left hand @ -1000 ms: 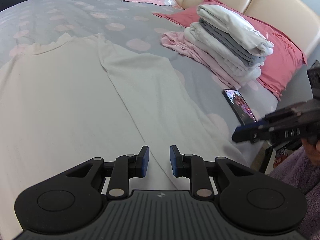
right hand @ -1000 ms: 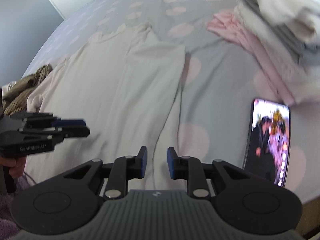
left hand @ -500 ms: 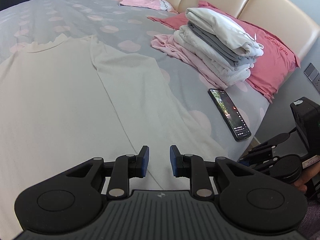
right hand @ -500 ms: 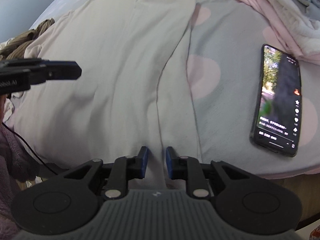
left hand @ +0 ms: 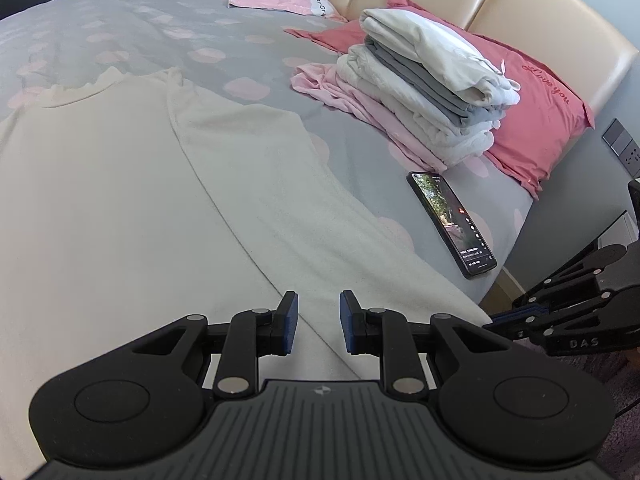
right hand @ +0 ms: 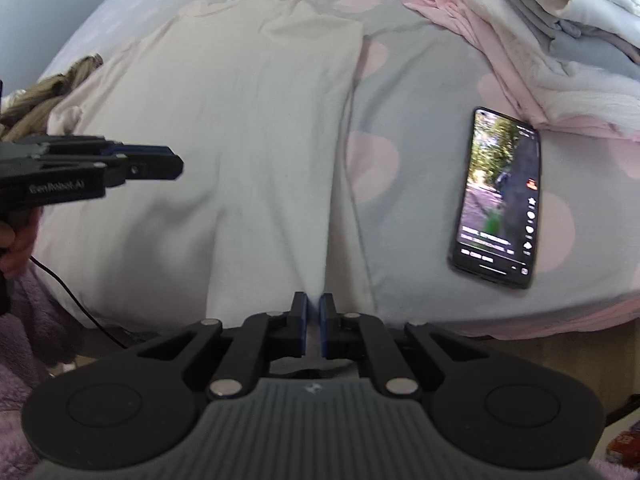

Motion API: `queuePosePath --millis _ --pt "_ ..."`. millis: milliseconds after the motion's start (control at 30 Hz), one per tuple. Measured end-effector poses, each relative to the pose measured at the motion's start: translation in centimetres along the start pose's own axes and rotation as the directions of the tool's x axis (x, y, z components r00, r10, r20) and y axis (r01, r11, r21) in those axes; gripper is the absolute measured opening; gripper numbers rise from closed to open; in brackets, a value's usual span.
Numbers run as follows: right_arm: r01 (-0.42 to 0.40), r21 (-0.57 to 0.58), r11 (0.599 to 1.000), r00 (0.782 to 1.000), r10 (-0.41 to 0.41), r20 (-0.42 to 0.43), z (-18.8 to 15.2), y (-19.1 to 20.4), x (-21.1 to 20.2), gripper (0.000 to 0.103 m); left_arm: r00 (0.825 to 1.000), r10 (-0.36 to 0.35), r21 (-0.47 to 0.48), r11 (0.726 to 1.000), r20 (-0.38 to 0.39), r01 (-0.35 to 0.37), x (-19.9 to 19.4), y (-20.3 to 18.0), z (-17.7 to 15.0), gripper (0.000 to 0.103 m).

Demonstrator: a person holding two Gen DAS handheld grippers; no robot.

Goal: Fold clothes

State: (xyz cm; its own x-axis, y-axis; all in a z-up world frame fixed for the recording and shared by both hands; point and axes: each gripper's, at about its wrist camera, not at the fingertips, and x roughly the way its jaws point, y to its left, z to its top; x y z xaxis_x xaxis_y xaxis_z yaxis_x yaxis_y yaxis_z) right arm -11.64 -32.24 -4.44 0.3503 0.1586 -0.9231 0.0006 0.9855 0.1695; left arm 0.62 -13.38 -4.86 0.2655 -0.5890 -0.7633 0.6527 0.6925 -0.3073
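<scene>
A cream long-sleeved shirt (left hand: pixel 160 200) (right hand: pixel 260 120) lies spread flat on the grey bed, collar far from me, its right sleeve folded in along the body. My right gripper (right hand: pixel 314 312) is at the shirt's near hem by the bed edge. Its jaws are closing, and the pads pinch a raised ridge of the cream fabric. My left gripper (left hand: pixel 319 320) hovers over the hem further left, open, with nothing between its pads. Each gripper also shows from the side in the other view: the left gripper (right hand: pixel 176 166) and the right gripper (left hand: pixel 504 320).
A stack of folded clothes (left hand: pixel 420 92) (right hand: pixel 560 40) sits at the right by a red pillow (left hand: pixel 540 120). A lit phone (left hand: pixel 450 222) (right hand: pixel 500 196) lies near the bed's edge, right of the shirt. A brown garment (right hand: pixel 40 100) is bunched at the far left.
My right gripper came down to the shirt's near hem and its jaws closed onto the fabric. The left gripper kept its gap and barely moved.
</scene>
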Motion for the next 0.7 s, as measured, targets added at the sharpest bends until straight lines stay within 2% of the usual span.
queuePosePath --millis 167,200,267,333,433,533,700 --pt "0.002 -0.001 1.0 0.999 -0.002 -0.04 0.0 -0.6 1.8 0.008 1.0 -0.014 0.035 0.999 -0.005 0.014 0.7 -0.9 0.7 0.02" --pt "0.018 0.003 1.0 0.999 -0.018 -0.044 0.1 -0.8 2.0 0.013 1.0 -0.014 0.038 0.999 -0.006 0.014 0.8 -1.0 0.9 0.02" --pt "0.04 0.019 0.999 0.998 -0.039 -0.049 0.0 -1.4 2.0 0.014 1.0 -0.016 0.043 0.999 -0.009 0.016 0.9 -1.1 0.9 0.023" --pt "0.036 0.048 0.998 0.998 -0.034 -0.05 -0.1 -2.0 1.9 0.021 0.999 -0.021 0.043 0.999 -0.029 0.022 1.2 -1.1 0.7 0.023" --pt "0.025 0.044 0.999 0.999 -0.023 -0.042 -0.2 -2.2 2.1 0.021 0.998 -0.026 0.046 0.999 -0.061 0.028 1.7 -1.2 0.1 0.024" --pt "0.032 0.022 0.999 0.999 -0.032 0.0 -0.1 -2.0 2.3 0.021 0.996 -0.029 0.059 0.998 -0.088 0.034 2.2 -1.6 -0.6 0.024" --pt "-0.018 0.029 0.999 0.994 0.015 0.11 1.5 -1.5 1.4 0.021 0.995 -0.034 0.067 0.997 -0.098 0.04 2.2 -1.8 -1.1 0.024"
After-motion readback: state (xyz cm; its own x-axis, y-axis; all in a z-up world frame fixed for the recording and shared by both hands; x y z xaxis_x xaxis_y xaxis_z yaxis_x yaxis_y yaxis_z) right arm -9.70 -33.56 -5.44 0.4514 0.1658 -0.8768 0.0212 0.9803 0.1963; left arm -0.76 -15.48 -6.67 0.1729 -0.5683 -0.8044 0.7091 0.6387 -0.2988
